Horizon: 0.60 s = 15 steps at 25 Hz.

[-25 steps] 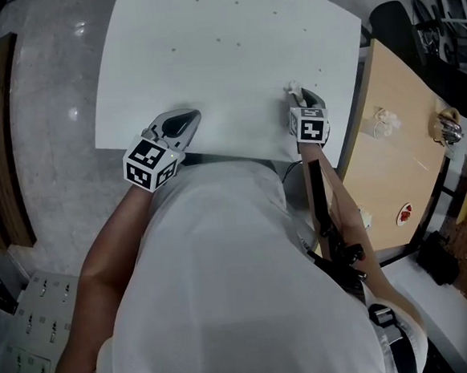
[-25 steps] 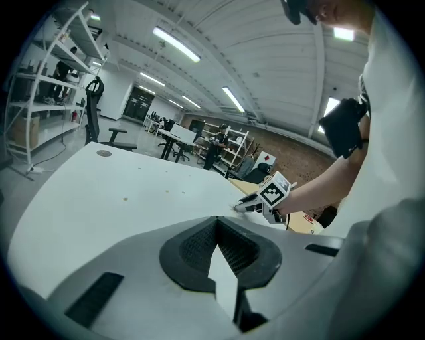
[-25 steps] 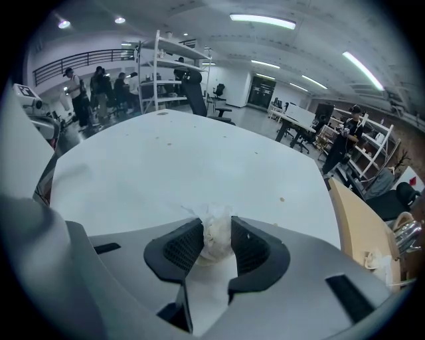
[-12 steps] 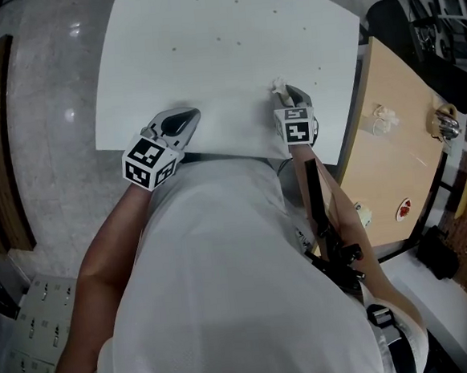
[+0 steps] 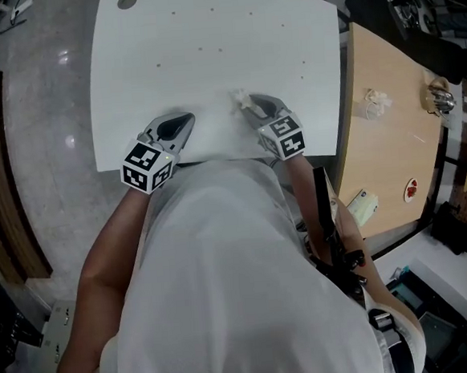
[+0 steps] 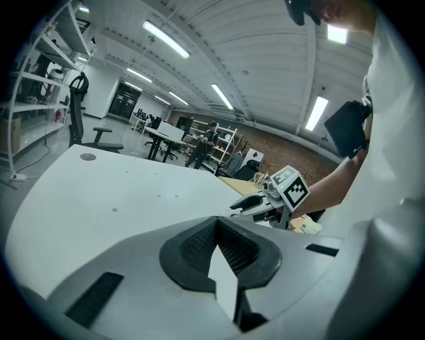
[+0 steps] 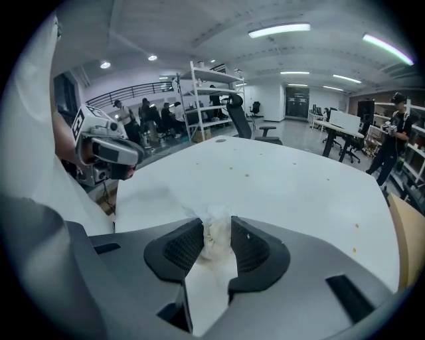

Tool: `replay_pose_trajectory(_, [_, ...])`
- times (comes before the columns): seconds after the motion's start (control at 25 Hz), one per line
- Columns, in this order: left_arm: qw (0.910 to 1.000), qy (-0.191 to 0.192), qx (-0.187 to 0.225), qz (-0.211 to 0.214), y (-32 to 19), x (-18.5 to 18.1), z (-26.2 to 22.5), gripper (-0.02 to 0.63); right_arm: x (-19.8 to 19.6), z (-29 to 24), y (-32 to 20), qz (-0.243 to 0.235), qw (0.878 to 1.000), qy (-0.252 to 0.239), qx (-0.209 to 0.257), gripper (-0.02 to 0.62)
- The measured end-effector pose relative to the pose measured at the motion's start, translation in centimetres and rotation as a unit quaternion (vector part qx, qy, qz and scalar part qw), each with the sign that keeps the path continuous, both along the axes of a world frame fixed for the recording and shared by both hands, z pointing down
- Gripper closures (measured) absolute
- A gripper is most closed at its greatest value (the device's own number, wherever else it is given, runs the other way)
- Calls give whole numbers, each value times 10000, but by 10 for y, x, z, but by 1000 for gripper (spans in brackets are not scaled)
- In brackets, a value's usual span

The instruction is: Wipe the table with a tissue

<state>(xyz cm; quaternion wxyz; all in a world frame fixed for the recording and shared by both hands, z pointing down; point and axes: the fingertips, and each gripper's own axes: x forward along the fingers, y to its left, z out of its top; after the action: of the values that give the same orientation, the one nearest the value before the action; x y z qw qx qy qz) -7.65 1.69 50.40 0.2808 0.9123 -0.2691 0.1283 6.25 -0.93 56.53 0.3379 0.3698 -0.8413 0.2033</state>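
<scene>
The right gripper (image 5: pixel 251 105) is pinching the tissue (image 7: pixel 216 234). Press it flat on the table (image 5: pixel 206 47), sweeping toward 9 o'clock. The left gripper (image 5: pixel 183 123) is idling, its jaws pressed together and empty.

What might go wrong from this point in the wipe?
1. The tissue is only a small wad pinched in the right claw. Under a hard drag it may tear or slip out, leaving the claw tips scraping the table.
2. The left claw sits at the near table edge, close beside the right one. A sweep that way might bump it.
3. Specks lie farther out on the table and could be missed.
</scene>
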Motion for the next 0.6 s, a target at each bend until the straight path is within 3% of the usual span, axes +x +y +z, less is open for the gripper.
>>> replay_pose_trajectory(0.2, [9996, -34, 38, 264, -5, 24, -2, 601, 31, -2, 5, 254, 9997, 21, 56, 472])
replay_pose_trajectory(0.6, [9976, -181, -59, 671, 3, 73, -11, 601, 138, 14, 0, 1462, 9889, 252, -38, 472])
